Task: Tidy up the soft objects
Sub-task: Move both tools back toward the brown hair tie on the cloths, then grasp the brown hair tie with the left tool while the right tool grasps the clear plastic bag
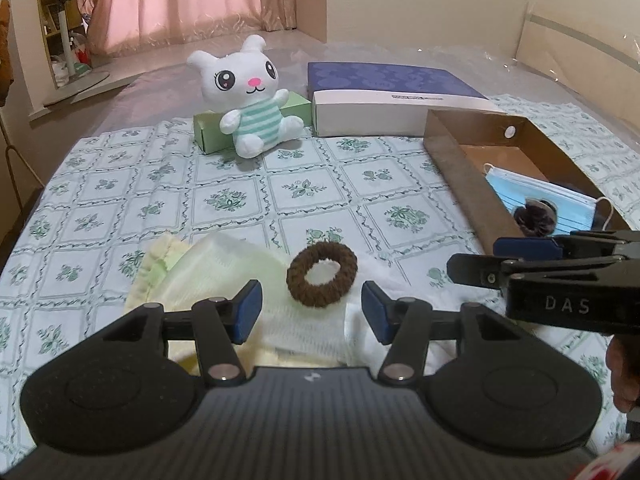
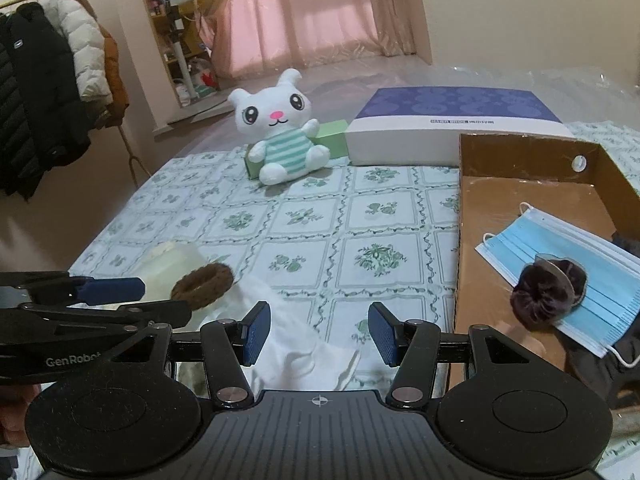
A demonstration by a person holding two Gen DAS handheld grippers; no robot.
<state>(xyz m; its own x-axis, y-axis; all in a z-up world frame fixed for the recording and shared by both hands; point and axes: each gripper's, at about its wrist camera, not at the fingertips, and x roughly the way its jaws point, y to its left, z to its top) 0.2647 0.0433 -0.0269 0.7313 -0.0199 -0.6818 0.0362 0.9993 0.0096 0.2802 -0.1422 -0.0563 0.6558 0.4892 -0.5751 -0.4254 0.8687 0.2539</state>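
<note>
Open cloth (image 1: pixel 248 196): mid-table, unobstructed.
Far edge: plush rabbit (image 1: pixel 250 96), purple box (image 1: pixel 394 100).
Right: cardboard tray wall (image 1: pixel 464 184).

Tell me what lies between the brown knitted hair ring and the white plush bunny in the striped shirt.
Only bare green-patterned tablecloth. In the left wrist view nothing stands between the brown knitted hair ring and the white plush bunny; the right wrist view agrees.

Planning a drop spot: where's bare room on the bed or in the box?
Free: the patterned sheet between the plush bunny and the brown scrunchie; also the cardboard box floor beyond the blue mask. Crowded: near edge, with cloths, scrunchie and both open grippers, left gripper, right gripper.
</note>
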